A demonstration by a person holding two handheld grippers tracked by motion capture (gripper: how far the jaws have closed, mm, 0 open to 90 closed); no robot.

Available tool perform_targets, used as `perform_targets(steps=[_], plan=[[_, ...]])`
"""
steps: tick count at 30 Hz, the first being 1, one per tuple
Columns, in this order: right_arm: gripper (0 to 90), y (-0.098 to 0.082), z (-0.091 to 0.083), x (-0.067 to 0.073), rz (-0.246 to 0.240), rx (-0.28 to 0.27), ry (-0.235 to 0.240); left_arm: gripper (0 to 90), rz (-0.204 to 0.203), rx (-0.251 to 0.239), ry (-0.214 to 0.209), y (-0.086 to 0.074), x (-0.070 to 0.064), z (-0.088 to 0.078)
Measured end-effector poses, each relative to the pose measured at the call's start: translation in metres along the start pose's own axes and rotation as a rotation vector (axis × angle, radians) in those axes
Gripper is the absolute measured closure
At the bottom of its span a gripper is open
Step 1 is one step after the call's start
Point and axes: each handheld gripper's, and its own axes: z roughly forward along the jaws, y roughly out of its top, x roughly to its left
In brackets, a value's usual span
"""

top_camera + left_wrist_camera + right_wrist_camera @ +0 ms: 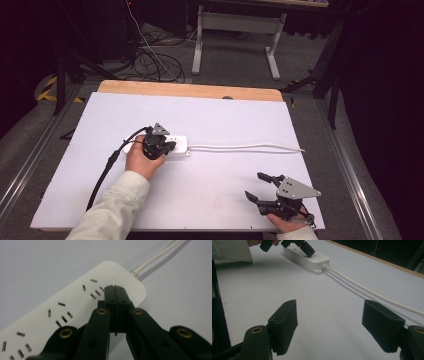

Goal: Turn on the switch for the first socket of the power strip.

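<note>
Your left claw [115,291] is closed with nothing between its jaws, tips pressed down on the cord end of the white power strip [170,145] at frame centre on the surface [210,195]. No plug is inserted yet, so the work looks barely begun. Your right claw [258,186] hovers open and empty at lower right.

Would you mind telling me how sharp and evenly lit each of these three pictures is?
High view: the white table is bright and evenly lit, the surroundings dark. Left gripper view: the power strip is fairly sharp, the left tool close up is soft, and the white cord casts a clear shadow. Right gripper view: the right tool is blurred, and the strip farther off is sharper.
</note>
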Motion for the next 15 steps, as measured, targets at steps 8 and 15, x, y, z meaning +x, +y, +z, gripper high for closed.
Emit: perform_targets(steps=[8, 15], plan=[[28.6, 0.0, 0.001, -0.001, 0.001, 0.001, 0.002, 90.0, -0.003, -0.063, -0.009, 0.008, -0.003, -0.016], [28.6, 0.0, 0.001, -0.001, 0.003, -0.001, 0.002, 90.0, -0.009, -0.101, -0.036, 0.011, 0.0, -0.037]])
